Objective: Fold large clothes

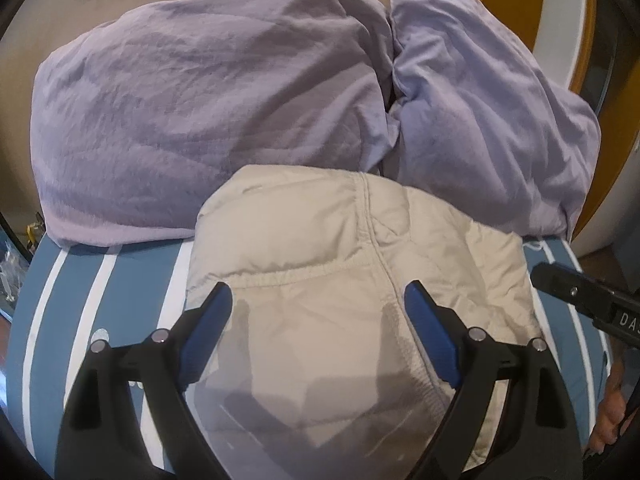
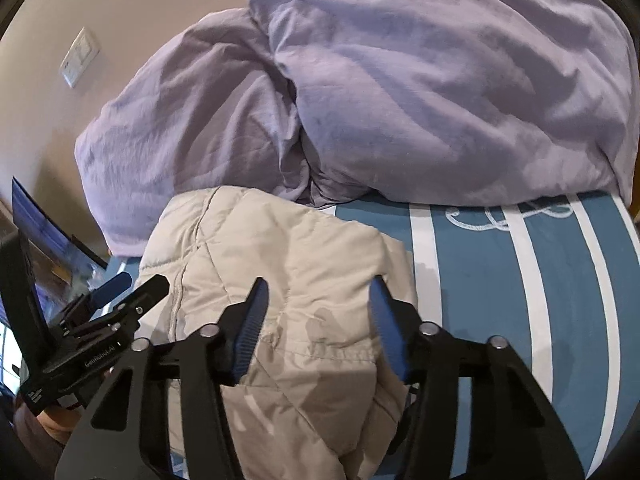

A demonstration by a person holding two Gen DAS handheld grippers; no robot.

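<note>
Item: beige padded jacket [image 1: 340, 280], lying folded into a compact bundle on the blue-and-white striped bedsheet [image 2: 500, 280], just in front of the heaped lilac duvet [image 1: 200, 120]. Left gripper [image 1: 318, 304]: jaws wide apart above the bundle, nothing between the pads. Right gripper [image 2: 318, 300]: about half open, pads clear of the fabric, empty. Handling note: keep both grippers clear of the jacket so no edge snags and the layers stay stacked; fold appears largely complete

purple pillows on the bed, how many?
2: the left pillow against the wall, the right pillow leaning beside it, both behind the beige jacket. More may be hidden.
</note>
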